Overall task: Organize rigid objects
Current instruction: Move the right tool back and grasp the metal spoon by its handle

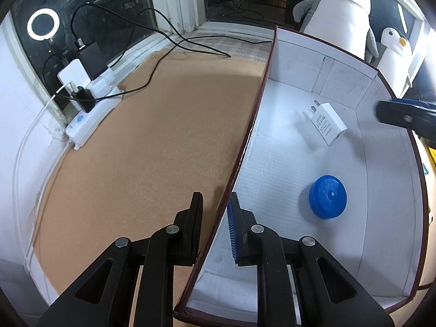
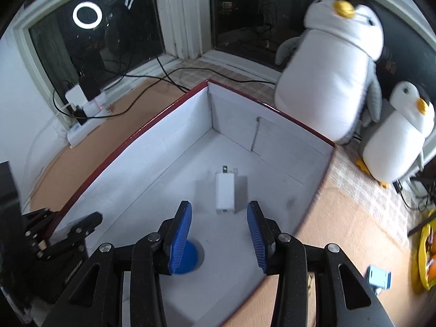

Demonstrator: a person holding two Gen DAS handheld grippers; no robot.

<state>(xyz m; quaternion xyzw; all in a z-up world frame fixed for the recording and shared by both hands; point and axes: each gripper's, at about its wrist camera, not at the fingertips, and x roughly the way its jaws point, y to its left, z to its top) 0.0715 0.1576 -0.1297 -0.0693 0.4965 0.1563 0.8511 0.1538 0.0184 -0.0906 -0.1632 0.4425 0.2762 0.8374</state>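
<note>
A white cardboard box with a dark red rim stands on the cork table. Inside lie a white USB wall charger and a blue round lid. My left gripper straddles the box's left wall, one finger outside and one inside, jaws close on the wall. It shows at the left of the right wrist view. My right gripper is open and empty above the box floor, just short of the charger. Its finger shows in the left wrist view.
A white power strip with chargers and black cables sits at the window sill on the left. Two plush penguins stand behind the box. A small light blue object and a yellow thing lie at right.
</note>
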